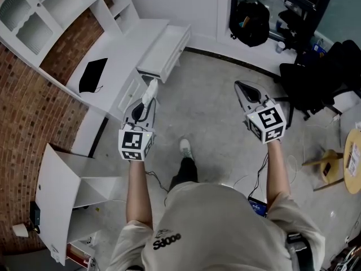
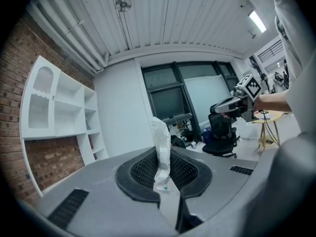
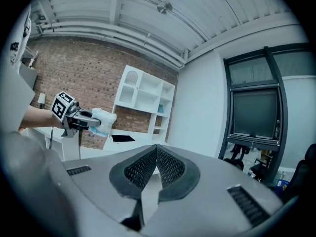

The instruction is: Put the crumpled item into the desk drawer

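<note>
A white crumpled item (image 1: 150, 90) sticks up out of my left gripper (image 1: 145, 103), which is shut on it. In the left gripper view the item (image 2: 160, 137) stands pinched between the mesh pads. The white desk (image 1: 121, 55) lies ahead and to the left, and its drawer (image 1: 169, 47) is pulled open just beyond the left gripper. My right gripper (image 1: 241, 86) hangs over the floor to the right, shut with nothing in it; its pads (image 3: 168, 164) meet in the right gripper view. That view also catches the left gripper (image 3: 81, 117) with the item (image 3: 103, 120).
A black pad (image 1: 93, 75) lies on the desk under a white shelf unit (image 1: 51, 10). A white cabinet (image 1: 62, 196) with its door open stands at lower left. Black office chairs (image 1: 251, 21) and a round wooden table (image 1: 352, 160) are on the right. The person's shoe (image 1: 185, 148) is on the concrete floor.
</note>
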{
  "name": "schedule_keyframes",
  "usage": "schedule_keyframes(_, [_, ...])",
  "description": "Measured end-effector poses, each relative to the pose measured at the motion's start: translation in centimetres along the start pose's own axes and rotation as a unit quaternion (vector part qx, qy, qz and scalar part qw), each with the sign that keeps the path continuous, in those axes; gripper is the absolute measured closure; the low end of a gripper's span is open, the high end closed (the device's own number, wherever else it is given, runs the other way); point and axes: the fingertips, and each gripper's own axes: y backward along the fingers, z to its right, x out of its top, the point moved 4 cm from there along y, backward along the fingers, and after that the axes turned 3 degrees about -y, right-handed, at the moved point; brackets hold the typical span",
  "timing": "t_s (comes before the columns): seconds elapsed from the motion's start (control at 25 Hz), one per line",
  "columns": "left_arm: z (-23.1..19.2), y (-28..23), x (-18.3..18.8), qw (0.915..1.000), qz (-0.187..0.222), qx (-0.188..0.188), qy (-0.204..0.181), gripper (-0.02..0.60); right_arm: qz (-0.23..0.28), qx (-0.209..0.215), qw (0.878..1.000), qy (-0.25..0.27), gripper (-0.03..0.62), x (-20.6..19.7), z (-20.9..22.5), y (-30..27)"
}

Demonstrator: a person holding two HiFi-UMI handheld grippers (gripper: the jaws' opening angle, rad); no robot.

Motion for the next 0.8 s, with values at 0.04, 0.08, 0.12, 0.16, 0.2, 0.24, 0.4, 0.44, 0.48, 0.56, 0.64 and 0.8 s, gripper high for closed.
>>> schedule_keyframes(0.04, [-0.8,-0.8,-0.3,1.0,0.002,-0.001,0.001,0.528,-0.001,-0.003,1.0,-0.001,0.588,0.0,0.3,-1.0])
schedule_keyframes(0.08, [-1.6,-1.8,-0.7,1.0,0.004,-0.002,0.002,0.528,-0.003,-0.005,1.0,-0.001,0.588,0.0,0.7,-2.0])
schedule_keyframes(0.12, [-2.5,-2.9,-1.1,1.0,0.007,-0.002,0.004,0.528,-0.004,-0.008,1.0,-0.001,0.588,0.0,1.2,-3.2])
schedule_keyframes(0.16, [-3.4,-4.0,-1.5,0.9999,0.009,-0.001,0.008,0.529,-0.005,-0.009,1.0,0.0,0.588,-0.1,1.7,-4.3])
schedule_keyframes(0.2, [-4.4,-5.2,-1.9,0.9999,0.011,0.0,0.012,0.528,-0.006,-0.01,1.0,0.002,0.588,-0.1,2.2,-5.6])
schedule_keyframes(0.24, [-5.4,-6.3,-2.2,0.9998,0.013,0.0,0.017,0.528,-0.006,-0.011,1.0,0.003,0.588,0.0,2.6,-6.9])
schedule_keyframes(0.4, [-10.1,-10.6,-3.3,0.9994,0.021,0.001,0.029,0.528,-0.002,-0.014,1.0,0.012,0.588,1.3,4.2,-12.9])
schedule_keyframes(0.44, [-11.4,-11.6,-3.6,0.9993,0.021,0.001,0.032,0.529,-0.001,-0.011,1.0,0.013,0.588,1.6,4.5,-14.6])
schedule_keyframes(0.48, [-12.7,-12.6,-4.0,0.9992,0.02,0.001,0.034,0.529,-0.002,-0.007,1.0,0.014,0.588,1.8,4.7,-16.4])
schedule_keyframes(0.56, [-15.1,-14.5,-4.8,0.9992,0.013,-0.002,0.037,0.529,-0.008,-0.003,1.0,0.015,0.588,2.0,4.8,-19.6])
schedule_keyframes(0.64, [-17.3,-16.5,-5.8,0.9991,0.004,-0.009,0.04,0.529,-0.012,-0.002,1.0,0.015,0.588,2.2,5.0,-22.6])
schedule_keyframes(0.8, [-21.4,-20.0,-7.5,0.9986,-0.002,-0.013,0.051,0.528,-0.016,-0.006,1.0,0.012,0.588,2.7,5.5,-27.9])
